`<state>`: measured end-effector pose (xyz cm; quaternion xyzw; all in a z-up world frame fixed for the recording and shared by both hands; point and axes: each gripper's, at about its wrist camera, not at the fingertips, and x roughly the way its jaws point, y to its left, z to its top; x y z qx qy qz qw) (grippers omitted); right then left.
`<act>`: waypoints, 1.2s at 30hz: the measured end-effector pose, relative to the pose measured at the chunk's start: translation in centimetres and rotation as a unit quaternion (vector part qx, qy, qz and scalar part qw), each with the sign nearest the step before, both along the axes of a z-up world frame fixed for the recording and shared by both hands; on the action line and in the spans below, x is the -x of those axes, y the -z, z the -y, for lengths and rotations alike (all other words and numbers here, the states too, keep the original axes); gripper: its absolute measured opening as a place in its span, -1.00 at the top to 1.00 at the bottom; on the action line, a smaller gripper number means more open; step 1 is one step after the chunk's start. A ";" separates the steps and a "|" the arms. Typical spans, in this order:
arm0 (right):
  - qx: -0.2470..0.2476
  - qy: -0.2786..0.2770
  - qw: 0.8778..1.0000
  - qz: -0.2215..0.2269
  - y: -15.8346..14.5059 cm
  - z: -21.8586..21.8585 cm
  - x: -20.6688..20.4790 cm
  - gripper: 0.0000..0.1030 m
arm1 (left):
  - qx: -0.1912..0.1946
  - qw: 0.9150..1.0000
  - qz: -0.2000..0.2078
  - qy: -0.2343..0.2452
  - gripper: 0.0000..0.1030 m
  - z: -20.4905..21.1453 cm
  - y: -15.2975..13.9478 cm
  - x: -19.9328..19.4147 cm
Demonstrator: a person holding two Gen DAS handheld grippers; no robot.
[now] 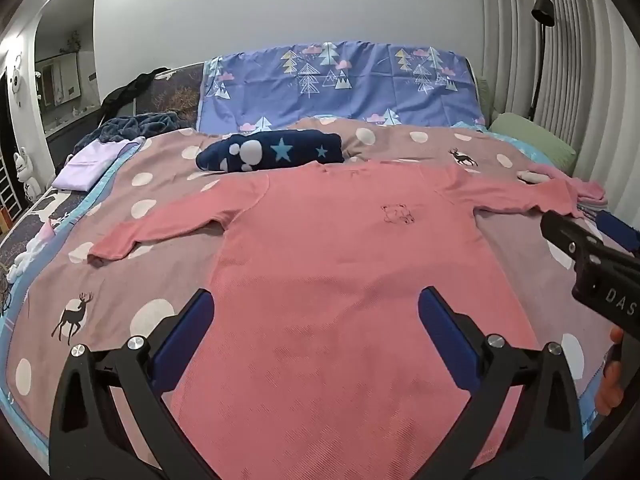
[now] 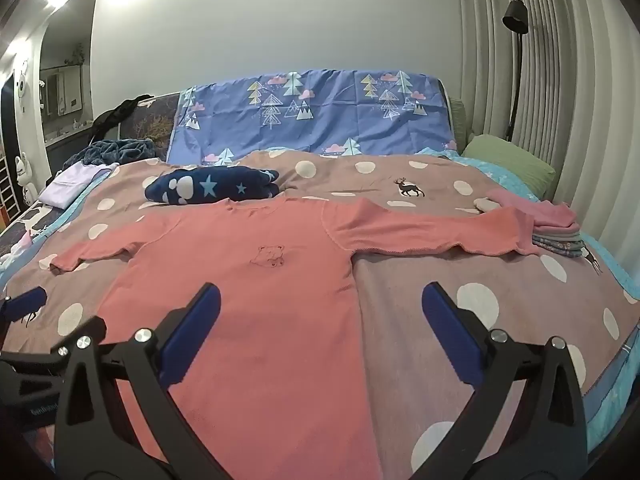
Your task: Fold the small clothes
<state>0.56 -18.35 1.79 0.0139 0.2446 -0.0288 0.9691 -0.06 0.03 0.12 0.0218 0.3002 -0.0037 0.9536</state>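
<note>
- The pink top (image 1: 340, 264) lies flat on the bed's dotted blanket (image 1: 420, 142), sleeves spread out.
- The left tool (image 1: 316, 332) hovers over its lower part, jaws wide, holding nothing.
- The right tool (image 2: 320, 328) hangs above its right edge, jaws wide, empty.
- A navy bundle (image 2: 212, 190) sits just behind the collar.

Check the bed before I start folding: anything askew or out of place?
Mostly fine. The pink shirt lies flat, but the end of its sleeve rests against the folded stack by the bed's edge. Both grippers are open and empty.
</note>
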 end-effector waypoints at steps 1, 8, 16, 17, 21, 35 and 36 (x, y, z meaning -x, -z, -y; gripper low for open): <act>0.000 -0.001 1.000 -0.002 0.1 0.0 0.0 -0.96 | 0.001 1.000 -0.003 0.002 -0.97 0.0 0.0 0.0; 0.010 -0.003 1.000 -0.012 0.6 -0.4 0.4 -0.96 | -0.011 1.000 0.001 -0.009 -0.97 0.0 0.6 0.9; 0.008 -0.011 0.999 -0.030 2.1 -1.2 -0.4 -0.96 | -0.001 1.000 -0.003 -0.006 -0.97 0.2 0.6 0.4; 0.008 -0.011 0.999 -0.033 2.3 -1.3 -0.5 -0.96 | 0.000 1.000 -0.001 -0.006 -0.97 0.3 0.6 0.4; 0.007 -0.011 0.999 -0.043 3.0 -1.2 -0.9 -0.96 | 0.006 1.000 0.003 -0.008 -0.97 0.2 0.8 0.3; 0.008 -0.014 0.998 -0.056 3.8 -1.6 -1.5 -0.96 | 0.001 1.000 -0.015 -0.008 -0.97 0.3 1.6 -0.2; 0.009 -0.015 0.998 -0.056 3.8 -1.7 -1.6 -0.96 | 0.001 1.000 -0.018 -0.008 -0.97 0.3 1.8 -0.2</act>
